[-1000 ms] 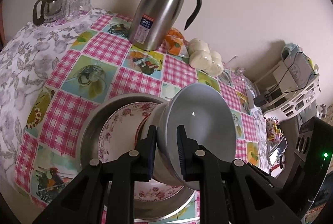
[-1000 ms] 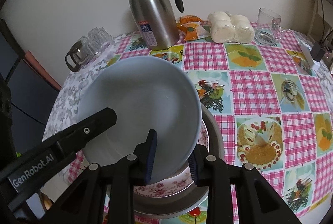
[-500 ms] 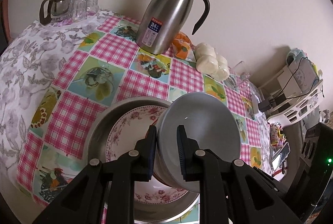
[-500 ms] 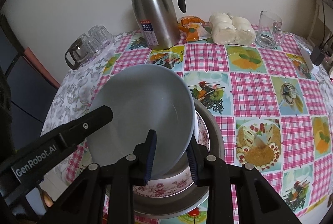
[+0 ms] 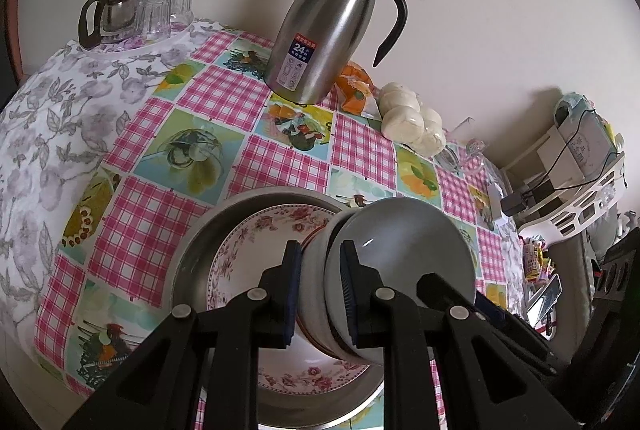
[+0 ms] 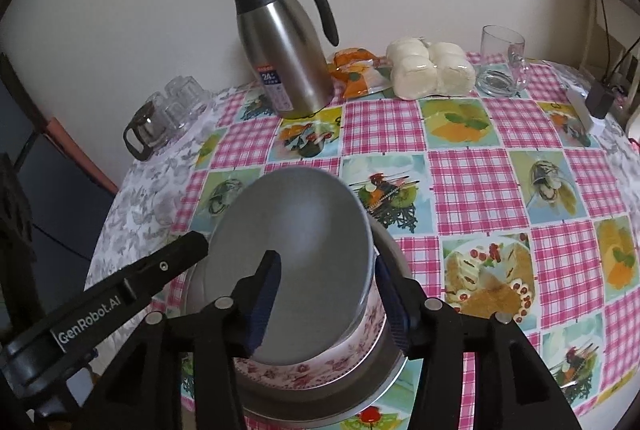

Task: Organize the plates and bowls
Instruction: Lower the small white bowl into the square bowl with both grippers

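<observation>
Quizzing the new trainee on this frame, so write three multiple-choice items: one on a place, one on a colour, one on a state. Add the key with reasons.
1. Where does the floral plate lie?
A. In the metal basin
B. On a shelf
C. Flat on bare tablecloth

2. What colour is the steel jug's handle?
A. Red
B. Black
C. White

3. What state is the left claw in?
A. Wide open with nothing between its fingers
B. Shut on a spoon
C. Shut on the grey bowl's rim

Key:
1. A, since the basin's wall rings the plate on every visible side.
2. B, since the curved handle and the lid are both black against the pale wall.
3. C, since its two pads press either side of the tilted bowl's wall.
</observation>
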A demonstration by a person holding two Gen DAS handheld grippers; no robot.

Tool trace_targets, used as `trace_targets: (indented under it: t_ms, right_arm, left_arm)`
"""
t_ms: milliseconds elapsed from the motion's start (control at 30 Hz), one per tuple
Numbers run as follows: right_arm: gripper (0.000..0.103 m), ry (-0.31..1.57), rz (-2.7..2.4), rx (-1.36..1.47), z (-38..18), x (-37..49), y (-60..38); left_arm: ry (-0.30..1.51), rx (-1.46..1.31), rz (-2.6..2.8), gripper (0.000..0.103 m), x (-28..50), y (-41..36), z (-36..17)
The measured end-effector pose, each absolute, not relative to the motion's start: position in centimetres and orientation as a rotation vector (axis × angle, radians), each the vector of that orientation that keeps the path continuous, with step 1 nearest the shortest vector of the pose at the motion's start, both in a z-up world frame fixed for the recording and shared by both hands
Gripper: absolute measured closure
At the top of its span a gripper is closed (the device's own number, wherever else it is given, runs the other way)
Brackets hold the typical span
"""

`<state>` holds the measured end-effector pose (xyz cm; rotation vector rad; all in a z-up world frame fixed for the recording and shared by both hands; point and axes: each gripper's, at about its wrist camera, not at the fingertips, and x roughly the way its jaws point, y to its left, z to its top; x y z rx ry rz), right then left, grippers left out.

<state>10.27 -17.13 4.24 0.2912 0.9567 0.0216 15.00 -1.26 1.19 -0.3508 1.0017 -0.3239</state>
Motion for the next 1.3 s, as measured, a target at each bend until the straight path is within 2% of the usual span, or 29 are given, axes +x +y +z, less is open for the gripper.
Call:
trace_targets:
  t_ms: [233, 267, 300, 400, 500, 1033, 1267, 1300]
  right_arm:
    - [0.05, 0.917, -0.001, 0.341, 4.5, 10.0, -18.8]
    - [0.054, 0.905, -0.006, 0.351, 4.6, 9.9, -19.2]
    - [0.063, 0.895, -0.009, 0.36, 4.6, 9.8, -19.5]
    - [0.084, 0.887, 0.002, 0.409, 4.3, 10.0, -20.5]
    - [0.092, 0.89, 0.062, 0.491, 3.4, 10.2, -21.3]
    - [0.093, 0.962, 0.18, 0.759, 0.4, 10.2, -23.1]
    - [0.093, 0.973, 0.145, 0.651, 1.2, 10.5, -22.0]
    - [0.089, 0.973, 0.131, 0.621, 1.5, 10.5, -21.8]
  left_arm:
    - [1.017, -0.356, -0.321, 0.084, 15.2, -1.3, 0.8]
    - [1.016, -0.36, -0.321, 0.084, 15.2, -1.3, 0.8]
    - [1.015, -0.361, -0.319, 0.084, 15.2, -1.3, 0.8]
    - [1.015, -0.366, -0.317, 0.082, 15.2, -1.2, 0.8]
    - [1.018, -0.372, -0.316, 0.082, 15.2, -1.1, 0.7]
    - [1.007, -0.371, -0.337, 0.082, 15.1, -1.5, 0.9]
    - [1.013, -0.353, -0.326, 0.082, 15.1, -1.6, 0.7]
    - [1.016, -0.346, -0.322, 0.082, 15.1, -1.6, 0.7]
